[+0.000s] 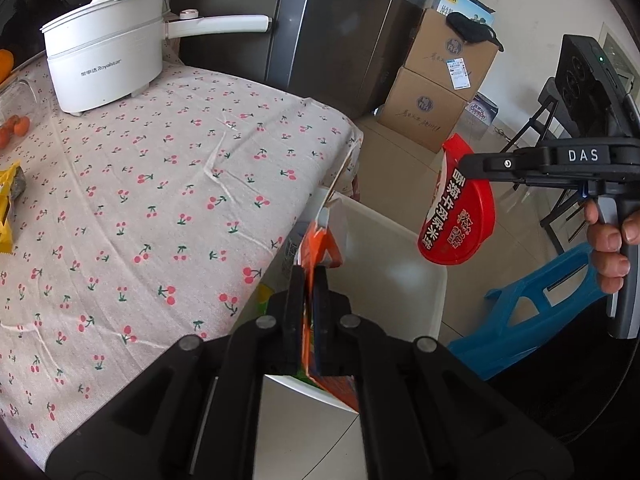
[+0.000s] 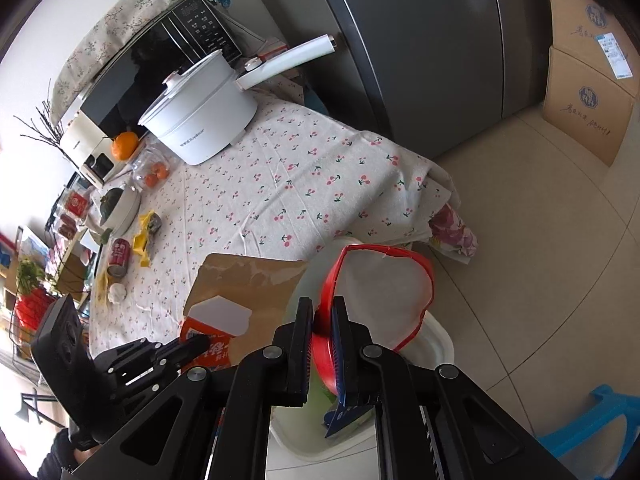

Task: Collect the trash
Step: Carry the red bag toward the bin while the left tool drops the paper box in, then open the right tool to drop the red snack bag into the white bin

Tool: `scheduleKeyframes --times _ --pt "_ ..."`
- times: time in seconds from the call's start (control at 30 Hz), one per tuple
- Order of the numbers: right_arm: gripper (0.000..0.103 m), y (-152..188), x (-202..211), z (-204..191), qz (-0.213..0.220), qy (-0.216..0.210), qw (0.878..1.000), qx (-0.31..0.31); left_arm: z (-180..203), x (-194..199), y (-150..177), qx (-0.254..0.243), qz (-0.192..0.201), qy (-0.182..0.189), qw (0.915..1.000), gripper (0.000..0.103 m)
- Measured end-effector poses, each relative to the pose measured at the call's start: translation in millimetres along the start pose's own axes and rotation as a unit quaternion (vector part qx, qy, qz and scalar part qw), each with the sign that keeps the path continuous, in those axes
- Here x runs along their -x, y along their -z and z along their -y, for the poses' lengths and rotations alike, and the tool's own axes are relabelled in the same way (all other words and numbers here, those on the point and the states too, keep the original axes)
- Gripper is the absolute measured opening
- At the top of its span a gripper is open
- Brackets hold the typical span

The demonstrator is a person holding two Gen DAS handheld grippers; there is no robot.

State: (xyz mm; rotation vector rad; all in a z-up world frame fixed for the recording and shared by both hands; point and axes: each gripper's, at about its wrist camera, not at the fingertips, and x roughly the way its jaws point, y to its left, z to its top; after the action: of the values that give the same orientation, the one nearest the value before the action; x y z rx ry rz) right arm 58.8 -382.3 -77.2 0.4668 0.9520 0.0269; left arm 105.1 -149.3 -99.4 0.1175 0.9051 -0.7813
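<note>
My left gripper [image 1: 310,270] is shut on a flattened orange carton [image 1: 320,244], which hangs over a white trash bin [image 1: 436,292] standing beside the table edge. To the right, a hand [image 1: 608,240] holds my right gripper [image 1: 464,168], which is shut on the rim of a red instant-noodle bowl [image 1: 460,224] tilted above the bin. In the right wrist view the right gripper [image 2: 322,304] pinches the red bowl [image 2: 430,276] over the bin [image 2: 436,340]. The carton [image 2: 256,284] shows its brown inside, held by the left gripper [image 2: 200,344]. A blue wrapper [image 2: 340,416] lies in the bin.
A cherry-print tablecloth [image 1: 160,200] covers the table, which carries a white electric pot [image 1: 104,64], a yellow wrapper [image 1: 8,208], a red can [image 2: 118,258] and oranges [image 2: 124,146]. A grey fridge [image 1: 340,32], stacked cardboard boxes [image 1: 440,92] and a blue stool [image 1: 532,312] stand around the bin.
</note>
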Motion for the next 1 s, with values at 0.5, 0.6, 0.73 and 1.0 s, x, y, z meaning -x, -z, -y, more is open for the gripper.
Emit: scheduleKeyframes --times 0.5,0.6,0.73,1.0 --pt "0.01 5.3 -10.5 -5.1 -0.022 -0.002 1.0 0.007 -26.9 25.8 4.0 0.042 -0.027 -0.071 0.9962 0.093" --pt "0.01 6.2 -13.5 -8.8 -0.027 -0.002 1.0 0.01 -37.2 35.9 6.5 0.056 -0.025 -0.085 0.9945 0.101" --pt "0.011 6.6 -16.1 -12.6 -0.031 0.0 0.999 0.016 -50.2 51.2 10.5 0.075 -0.017 -0.09 0.993 0.102" --pt "0.06 5.6 -15.7 -19.9 -0.026 0.011 0.999 0.02 -68.9 73.5 22.6 0.091 -0.009 -0.111 0.9897 0.102"
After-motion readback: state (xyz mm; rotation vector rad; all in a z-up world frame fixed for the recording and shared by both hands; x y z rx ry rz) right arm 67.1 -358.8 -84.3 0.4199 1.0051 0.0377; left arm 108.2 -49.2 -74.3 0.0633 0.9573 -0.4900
